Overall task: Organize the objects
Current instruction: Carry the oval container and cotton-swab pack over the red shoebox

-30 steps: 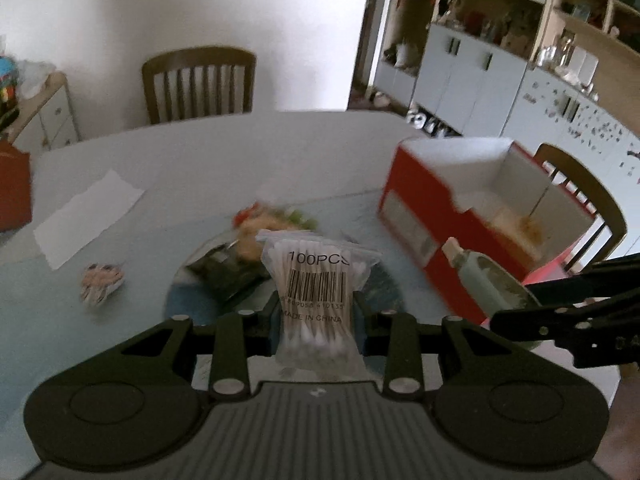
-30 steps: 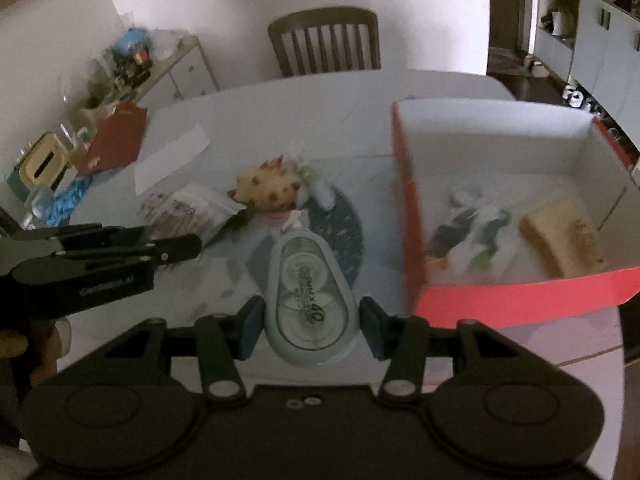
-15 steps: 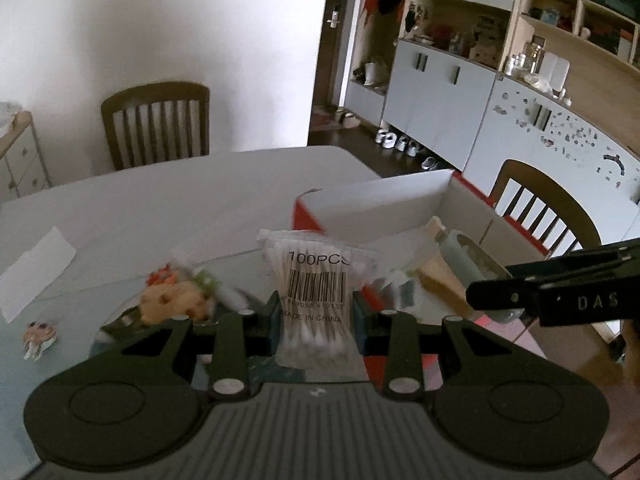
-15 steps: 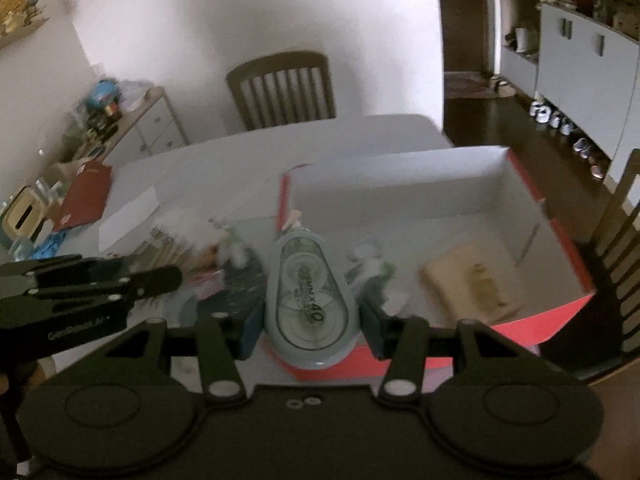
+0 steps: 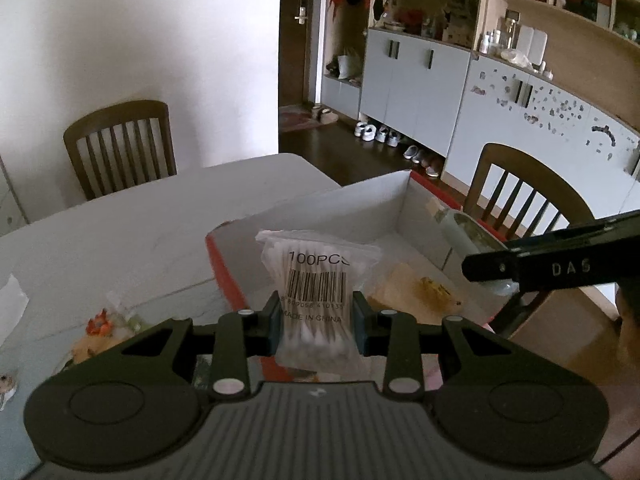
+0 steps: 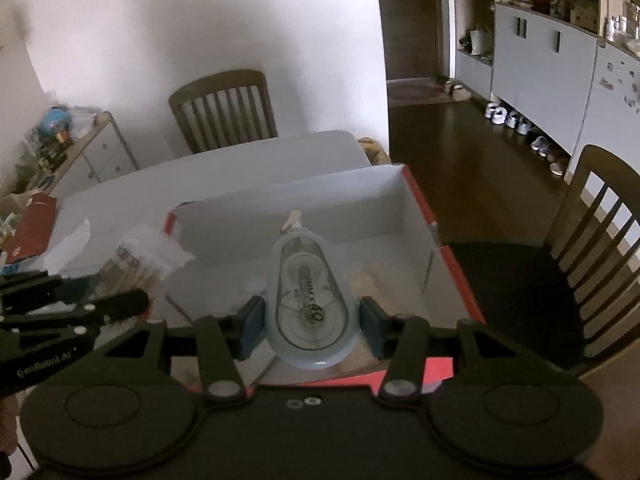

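Observation:
My left gripper [image 5: 316,316] is shut on a clear bag of cotton swabs [image 5: 316,280] marked 100PCS, held over the near left corner of the red box [image 5: 224,264] with white inner walls. My right gripper [image 6: 312,326] is shut on a pale blue correction tape dispenser [image 6: 308,292], hovering above the inside of the same red box [image 6: 452,264]. In the left wrist view the right gripper [image 5: 496,268] reaches in from the right with the dispenser [image 5: 468,236]. A tan flat object [image 5: 412,288] lies on the box floor. The swab bag [image 6: 140,260] and left gripper [image 6: 136,304] show at the left of the right wrist view.
The box stands on a grey table [image 5: 120,232]. A plush toy [image 5: 96,328] and small items lie on the table at the left. Wooden chairs [image 5: 120,144] [image 6: 600,248] stand at the far side and at the right. A red folder [image 6: 32,228] and white paper [image 6: 68,240] lie far left.
Both grippers moved rightward with their loads, from above the table's clutter to over the red box. The plush toy and dark round mat slid off to the left of view.

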`<state>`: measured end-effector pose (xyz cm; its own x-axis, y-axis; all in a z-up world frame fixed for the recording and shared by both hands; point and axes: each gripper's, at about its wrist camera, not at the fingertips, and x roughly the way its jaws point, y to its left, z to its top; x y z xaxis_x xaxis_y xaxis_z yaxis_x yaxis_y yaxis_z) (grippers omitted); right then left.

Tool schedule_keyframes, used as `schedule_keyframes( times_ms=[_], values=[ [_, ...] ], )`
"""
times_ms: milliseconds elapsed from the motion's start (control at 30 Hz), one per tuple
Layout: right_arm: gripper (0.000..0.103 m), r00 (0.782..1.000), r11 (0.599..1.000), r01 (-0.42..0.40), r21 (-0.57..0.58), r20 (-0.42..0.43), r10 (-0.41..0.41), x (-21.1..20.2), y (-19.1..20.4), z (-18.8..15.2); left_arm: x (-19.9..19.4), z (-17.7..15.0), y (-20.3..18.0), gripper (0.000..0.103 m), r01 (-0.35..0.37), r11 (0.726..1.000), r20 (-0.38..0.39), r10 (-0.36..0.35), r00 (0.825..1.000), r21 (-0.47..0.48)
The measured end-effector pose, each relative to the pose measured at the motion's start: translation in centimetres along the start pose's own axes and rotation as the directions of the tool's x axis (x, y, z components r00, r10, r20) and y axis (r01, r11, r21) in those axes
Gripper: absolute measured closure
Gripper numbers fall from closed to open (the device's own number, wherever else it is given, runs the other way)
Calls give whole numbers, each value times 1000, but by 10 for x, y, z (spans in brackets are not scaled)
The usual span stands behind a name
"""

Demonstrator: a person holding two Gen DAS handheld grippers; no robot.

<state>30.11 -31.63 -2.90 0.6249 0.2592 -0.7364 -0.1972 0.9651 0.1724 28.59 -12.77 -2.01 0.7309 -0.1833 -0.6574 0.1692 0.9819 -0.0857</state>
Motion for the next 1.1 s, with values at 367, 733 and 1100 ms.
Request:
schedule_keyframes(
  times_ms=[367, 733, 1100],
  values=[
    [52, 997, 999, 35, -26, -71, -37, 43, -14, 1, 72, 21, -13, 70, -20, 999, -108, 23, 994, 31],
    [52, 987, 997, 18, -81, -157, -31, 76, -6, -7, 132, 29, -16, 70, -26, 998, -233, 37, 972, 49],
    [52, 976, 993, 17, -120, -214, -42, 101, 0, -9, 161, 24, -21, 70, -29, 996, -336, 57, 940, 88]
  ],
)
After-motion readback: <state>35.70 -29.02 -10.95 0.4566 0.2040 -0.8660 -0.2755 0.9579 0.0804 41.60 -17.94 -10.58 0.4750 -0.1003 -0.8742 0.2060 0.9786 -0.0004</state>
